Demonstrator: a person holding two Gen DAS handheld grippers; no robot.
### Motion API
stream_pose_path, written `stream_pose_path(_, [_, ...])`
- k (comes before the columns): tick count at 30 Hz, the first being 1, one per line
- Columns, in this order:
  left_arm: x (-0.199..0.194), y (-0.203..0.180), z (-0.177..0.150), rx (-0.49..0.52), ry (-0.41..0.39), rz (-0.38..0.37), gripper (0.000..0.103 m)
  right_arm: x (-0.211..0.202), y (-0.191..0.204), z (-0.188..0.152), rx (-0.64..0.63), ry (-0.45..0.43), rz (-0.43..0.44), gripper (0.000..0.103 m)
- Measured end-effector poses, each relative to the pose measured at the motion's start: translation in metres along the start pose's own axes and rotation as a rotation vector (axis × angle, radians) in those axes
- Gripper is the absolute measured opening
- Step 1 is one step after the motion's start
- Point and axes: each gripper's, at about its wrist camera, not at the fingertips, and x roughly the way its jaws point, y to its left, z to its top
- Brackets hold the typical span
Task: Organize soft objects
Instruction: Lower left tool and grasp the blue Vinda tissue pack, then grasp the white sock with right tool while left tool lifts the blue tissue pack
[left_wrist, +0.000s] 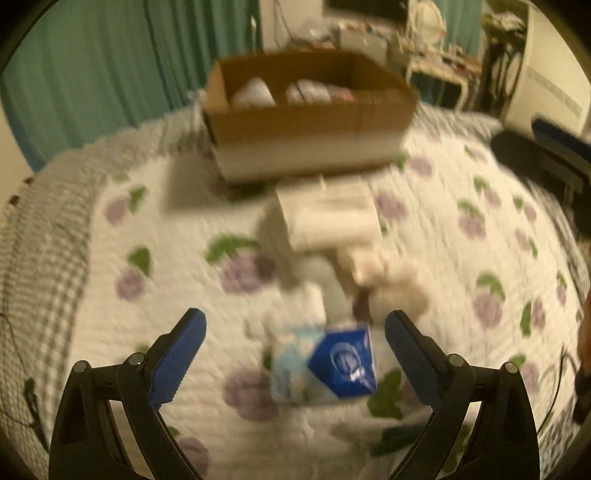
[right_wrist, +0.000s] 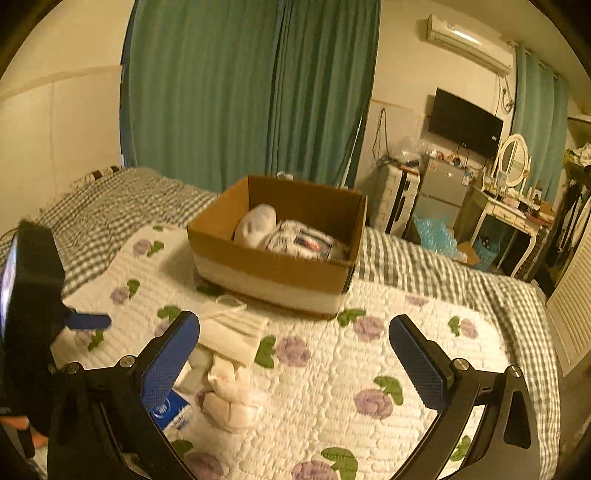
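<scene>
A brown cardboard box (left_wrist: 310, 122) stands on the bed and holds a white soft item (right_wrist: 256, 223) and a printed packet (right_wrist: 306, 242). A blue and white tissue pack (left_wrist: 325, 363) lies on the quilt between the open fingers of my left gripper (left_wrist: 295, 350), not touched. Beyond it lie a white plush toy (left_wrist: 384, 280) and a white folded packet (left_wrist: 330, 216). My right gripper (right_wrist: 294, 350) is open and empty above the quilt; the plush (right_wrist: 231, 391), packet (right_wrist: 232, 332) and tissue pack (right_wrist: 173, 410) lie at its left finger.
A floral quilt (right_wrist: 369, 350) covers a checked bedspread (right_wrist: 110, 206). The left gripper's body (right_wrist: 31, 295) is at the left edge of the right wrist view. Green curtains (right_wrist: 251, 92), a fridge (right_wrist: 441, 192) and a dressing table (right_wrist: 509, 210) stand beyond the bed.
</scene>
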Motion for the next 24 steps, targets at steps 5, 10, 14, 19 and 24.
stream_pose_path(5, [0.027, -0.004, -0.014, -0.003, 0.098, -0.042, 0.099, 0.022, -0.001, -0.017, 0.01, 0.066, 0.017, 0.103])
stream_pose_path(10, [0.049, -0.01, -0.024, 0.032, 0.16, -0.023, 0.099, 0.041, 0.002, -0.032, -0.002, 0.128, 0.029, 0.103])
stream_pose_path(14, [0.055, 0.008, -0.027, -0.028, 0.149, -0.001, 0.101, 0.058, 0.007, -0.045, -0.018, 0.181, 0.052, 0.103])
stream_pose_path(19, [0.054, 0.026, -0.028, -0.081, 0.136, 0.029, 0.084, 0.074, 0.017, -0.06, -0.04, 0.245, 0.08, 0.103])
stream_pose_path(24, [0.052, 0.04, -0.032, -0.116, 0.123, 0.031, 0.073, 0.088, 0.034, -0.075, -0.077, 0.304, 0.129, 0.103])
